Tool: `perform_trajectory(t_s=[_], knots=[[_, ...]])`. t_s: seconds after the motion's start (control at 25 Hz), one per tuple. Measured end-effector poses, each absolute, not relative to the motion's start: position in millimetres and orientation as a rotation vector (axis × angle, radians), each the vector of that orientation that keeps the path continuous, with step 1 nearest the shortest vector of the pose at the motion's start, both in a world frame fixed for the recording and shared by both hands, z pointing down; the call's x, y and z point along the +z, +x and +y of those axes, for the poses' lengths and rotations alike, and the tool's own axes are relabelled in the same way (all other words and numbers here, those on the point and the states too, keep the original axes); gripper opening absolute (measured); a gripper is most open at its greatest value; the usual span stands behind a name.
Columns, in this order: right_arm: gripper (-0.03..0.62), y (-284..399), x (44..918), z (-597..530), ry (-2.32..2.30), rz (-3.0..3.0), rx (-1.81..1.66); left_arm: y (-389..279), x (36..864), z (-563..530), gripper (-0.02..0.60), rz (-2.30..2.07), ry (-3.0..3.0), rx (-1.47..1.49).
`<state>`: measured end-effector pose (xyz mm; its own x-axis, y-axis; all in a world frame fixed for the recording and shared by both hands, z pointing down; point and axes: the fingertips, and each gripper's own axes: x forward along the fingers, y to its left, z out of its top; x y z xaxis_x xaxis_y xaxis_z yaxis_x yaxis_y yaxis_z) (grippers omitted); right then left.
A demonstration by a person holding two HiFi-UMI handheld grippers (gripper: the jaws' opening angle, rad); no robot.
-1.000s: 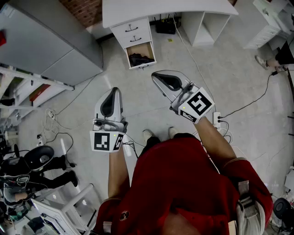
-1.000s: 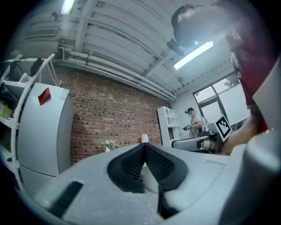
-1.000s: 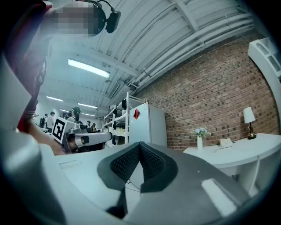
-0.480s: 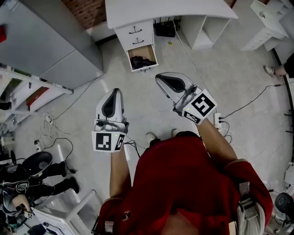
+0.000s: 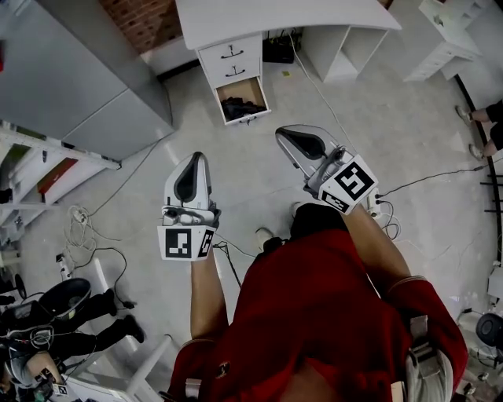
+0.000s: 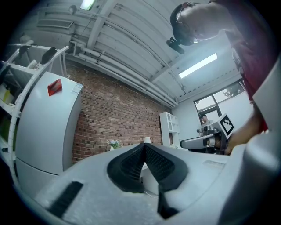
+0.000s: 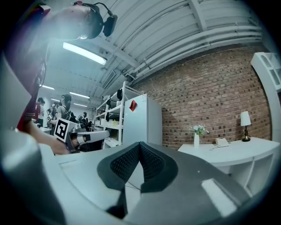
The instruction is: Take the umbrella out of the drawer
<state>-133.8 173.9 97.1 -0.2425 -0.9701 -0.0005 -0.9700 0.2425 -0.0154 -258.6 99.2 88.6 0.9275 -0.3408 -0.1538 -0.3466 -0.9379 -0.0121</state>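
Observation:
A white drawer unit (image 5: 230,59) stands under the desk at the top of the head view. Its bottom drawer (image 5: 241,101) is pulled open, and a dark folded umbrella (image 5: 236,105) lies inside. My left gripper (image 5: 196,155) is held out level over the floor, well short of the drawer, shut and empty. My right gripper (image 5: 281,131) is a little further forward and to the right, also shut with nothing in it. The left gripper view shows the left gripper (image 6: 144,145) with its pads meeting at the tip. The right gripper (image 7: 140,144) looks the same in its own view.
A white desk (image 5: 283,16) spans the top, with an open white shelf unit (image 5: 339,51) at its right. A tall grey cabinet (image 5: 78,71) fills the upper left. Cables (image 5: 86,228) and a power strip (image 5: 382,206) lie on the floor. Seated people are at the lower left.
The person has stepped forward toward the drawer unit, and both grippers have travelled along with them. Both have stayed shut and empty.

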Motion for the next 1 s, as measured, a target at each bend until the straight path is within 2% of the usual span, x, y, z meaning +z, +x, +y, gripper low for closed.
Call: perform_trajectory(t_s=[0.32, 1.0], knots=[[0.012, -90, 115, 140, -1.941, 2.481, -0.041, -224, 100, 61, 0.005, 0.568, -3.046, 0.177], [0.012, 71, 152, 24, -1.713, 2.596, -0.073, -76, 127, -40, 0.005, 0.764, -2.96, 0.042]])
